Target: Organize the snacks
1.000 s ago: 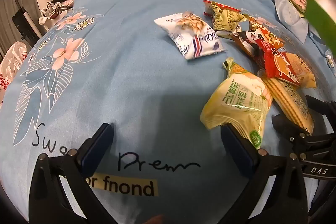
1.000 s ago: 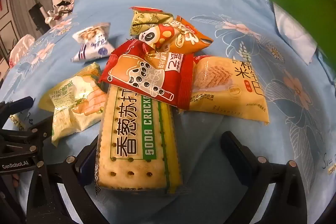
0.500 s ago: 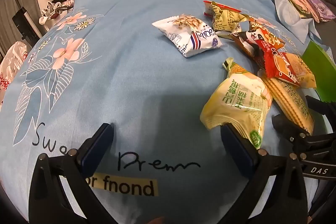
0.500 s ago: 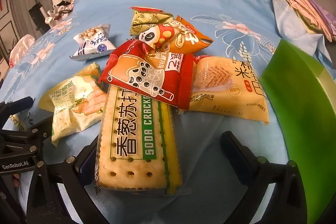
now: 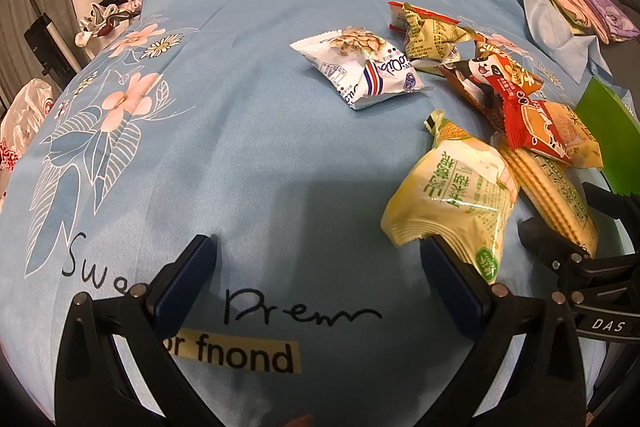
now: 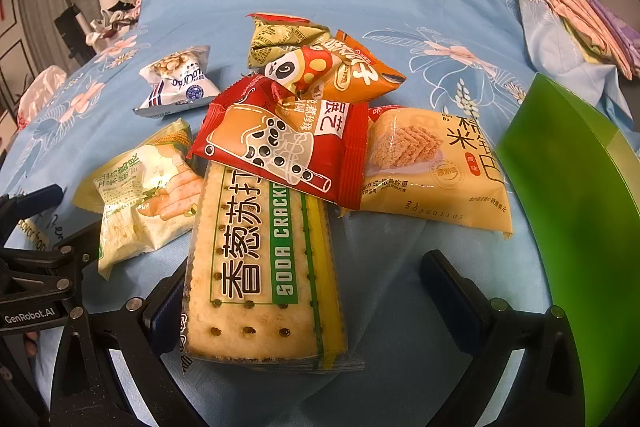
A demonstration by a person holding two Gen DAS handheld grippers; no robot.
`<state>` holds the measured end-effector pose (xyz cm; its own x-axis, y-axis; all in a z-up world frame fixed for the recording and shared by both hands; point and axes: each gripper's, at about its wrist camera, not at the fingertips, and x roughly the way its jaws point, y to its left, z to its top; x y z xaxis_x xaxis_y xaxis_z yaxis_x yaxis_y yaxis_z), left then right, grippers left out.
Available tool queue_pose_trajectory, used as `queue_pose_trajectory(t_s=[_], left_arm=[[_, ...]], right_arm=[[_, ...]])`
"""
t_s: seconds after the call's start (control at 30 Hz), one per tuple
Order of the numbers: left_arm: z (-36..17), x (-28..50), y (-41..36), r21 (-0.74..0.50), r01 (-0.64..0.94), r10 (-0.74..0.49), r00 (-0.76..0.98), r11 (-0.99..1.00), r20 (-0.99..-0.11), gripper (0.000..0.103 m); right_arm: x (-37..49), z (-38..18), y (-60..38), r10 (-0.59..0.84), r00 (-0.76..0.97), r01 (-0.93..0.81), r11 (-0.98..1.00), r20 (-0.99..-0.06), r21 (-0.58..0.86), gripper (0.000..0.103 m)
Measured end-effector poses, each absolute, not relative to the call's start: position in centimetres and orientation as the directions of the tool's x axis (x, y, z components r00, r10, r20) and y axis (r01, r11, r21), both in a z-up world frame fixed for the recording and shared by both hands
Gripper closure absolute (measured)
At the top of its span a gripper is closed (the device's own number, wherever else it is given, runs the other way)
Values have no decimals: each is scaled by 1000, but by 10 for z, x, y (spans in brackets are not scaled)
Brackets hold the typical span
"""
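The snacks lie in a loose pile on a blue bedsheet (image 5: pixel 248 131) printed "Sweet Prem". The right wrist view alone shows the pack fronts: a long "SODA CRACKER" packet (image 6: pixel 260 267) lies near, between the fingers of the right tool (image 6: pixel 320 291), which gapes wide and grips nothing. A red bubble-tea packet (image 6: pixel 280 143) overlaps its far end, with a yellow rice-cracker packet (image 6: pixel 436 167) to the right and a green box (image 6: pixel 576 227) further right. The left wrist view shows more bare sheet, the words "or fnond", and the left tool (image 5: pixel 320 267), spread wide and empty, its right finger just beside a pale yellow packet (image 5: pixel 452 195). A white nut packet (image 5: pixel 360 73) lies farther off.
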<state>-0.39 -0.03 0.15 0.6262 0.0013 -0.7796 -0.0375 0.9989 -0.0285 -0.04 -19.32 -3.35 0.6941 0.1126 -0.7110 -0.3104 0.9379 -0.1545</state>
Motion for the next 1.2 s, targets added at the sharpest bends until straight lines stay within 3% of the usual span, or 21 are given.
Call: queue_pose_trajectory(t_s=[1.2], left_arm=[[2,-3,3,-33,-29,-8,608,999,-794,0]], right_arm=[[0,-34,-193,110,695,-310,937,-711,-159,0]])
